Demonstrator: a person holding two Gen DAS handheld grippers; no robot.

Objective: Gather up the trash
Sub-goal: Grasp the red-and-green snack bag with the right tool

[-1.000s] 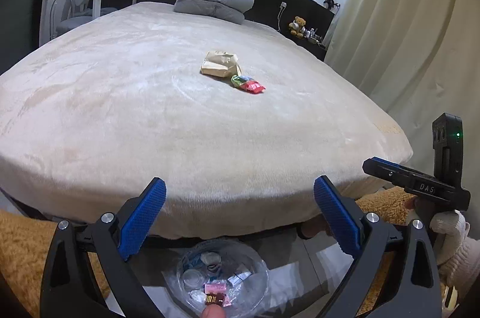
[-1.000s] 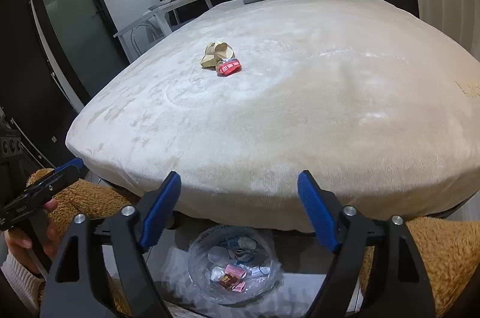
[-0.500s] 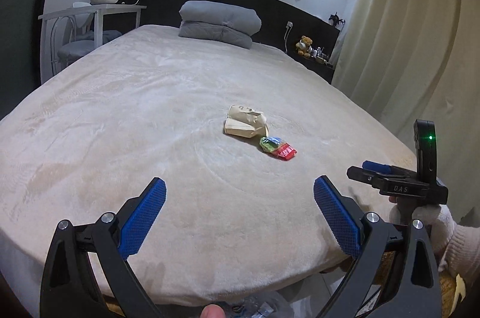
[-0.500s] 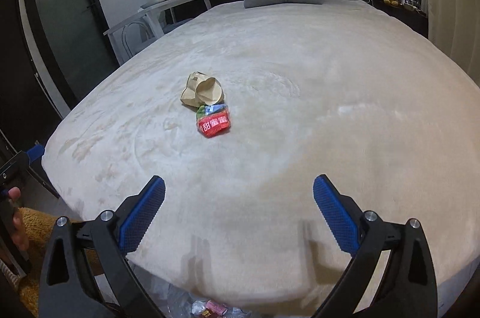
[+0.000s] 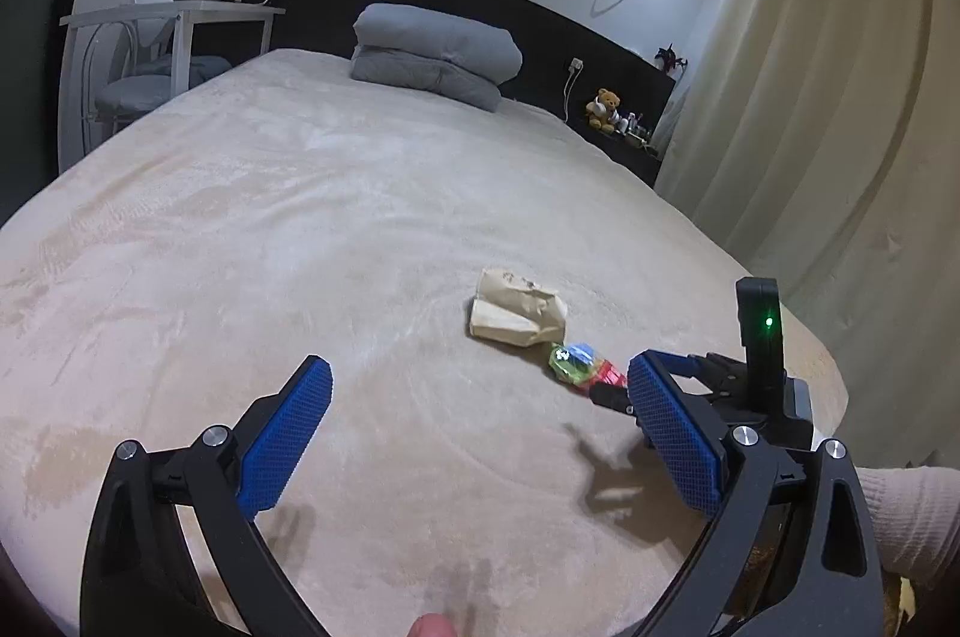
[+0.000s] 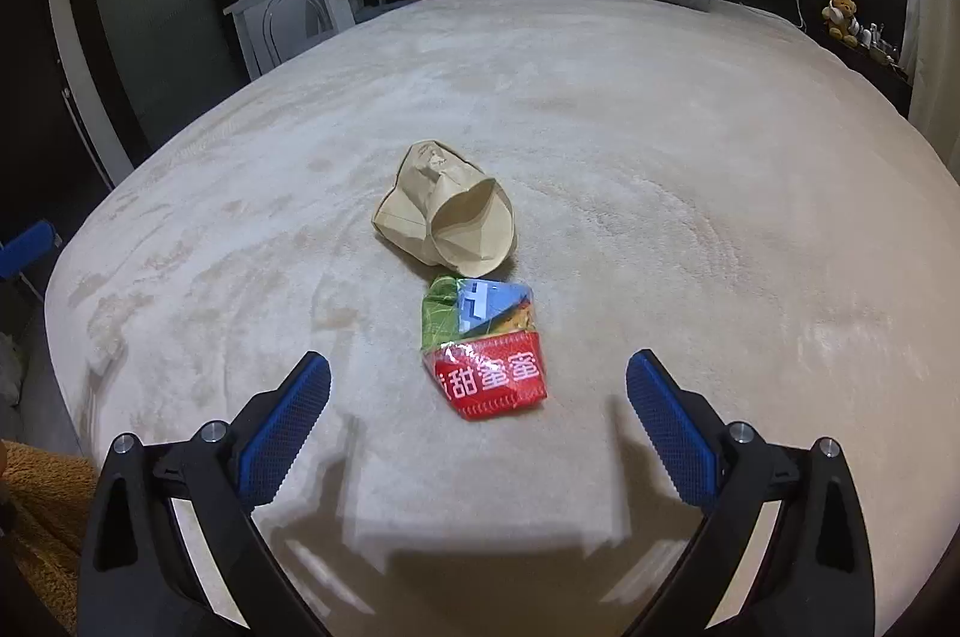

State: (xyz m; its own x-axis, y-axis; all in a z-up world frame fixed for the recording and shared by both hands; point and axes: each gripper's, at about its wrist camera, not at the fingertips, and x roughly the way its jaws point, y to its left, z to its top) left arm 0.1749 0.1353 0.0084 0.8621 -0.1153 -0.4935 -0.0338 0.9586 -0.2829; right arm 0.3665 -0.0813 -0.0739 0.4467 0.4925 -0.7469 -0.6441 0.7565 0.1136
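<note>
red snack wrapper (image 6: 487, 355) – on beige bed (image 6: 660, 156), mid-blanket, touching crumpled paper bag (image 6: 447, 217) on the bag's near side | right claw (image 6: 479, 418) – spread wide, empty, just short of wrapper | left claw (image 5: 480, 427) – spread wide, empty, left of wrapper | grey pillows (image 5: 435, 57) – bed's far end

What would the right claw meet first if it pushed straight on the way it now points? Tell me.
Most likely the red and green snack wrapper, lying centred just ahead of the open, empty right claw. The crumpled paper bag lies just beyond it on the bed. Depth is uncertain.
</note>
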